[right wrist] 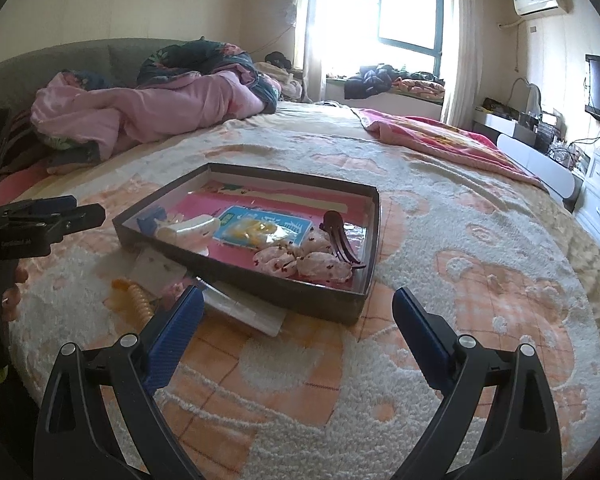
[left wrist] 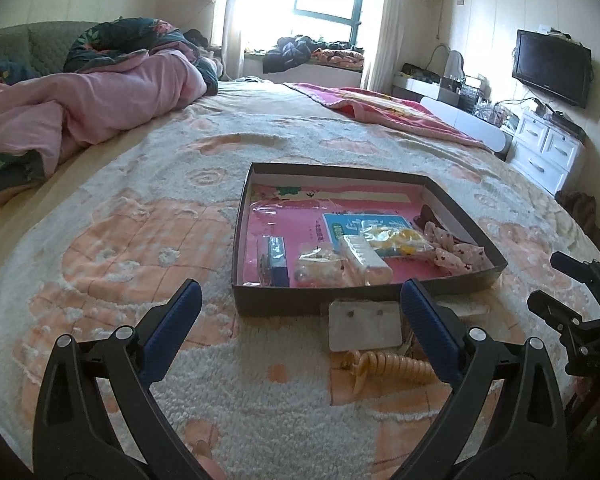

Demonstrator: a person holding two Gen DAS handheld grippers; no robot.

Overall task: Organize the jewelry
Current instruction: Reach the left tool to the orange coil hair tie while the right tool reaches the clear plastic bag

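I have both grippers hovering low over the bed (left wrist: 260, 380), and neither holds anything: the left gripper (left wrist: 300, 320) has its blue fingers spread wide apart, and the right gripper (right wrist: 298, 324) is spread just as wide. What is left to tidy lies just outside the near wall of the shallow dark box (left wrist: 300, 302): a pale earring card (left wrist: 364, 326) touching that wall, a yellowish spiral hair tie (left wrist: 388, 366) just beside it, and some clear packets (right wrist: 248, 308) partly tucked under the box edge. My worry is the card; it lies flat on fluffy pile, so I judge the fingers could pinch blanket instead of card, or shove it under the box. The spiral tie looks springy and could squirt out of a squeeze. The right finger of my left gripper already sits near the card and the tie, so a careless sweep might scatter them. Inside the box I see a small blue box (left wrist: 276, 258), a clear bag of small bits (left wrist: 318, 264), a whitish comb-like piece (left wrist: 366, 260), a blue card with yellow items (right wrist: 260, 228), pink dotted scrunchies (right wrist: 300, 260) and a dark claw clip (right wrist: 340, 240).
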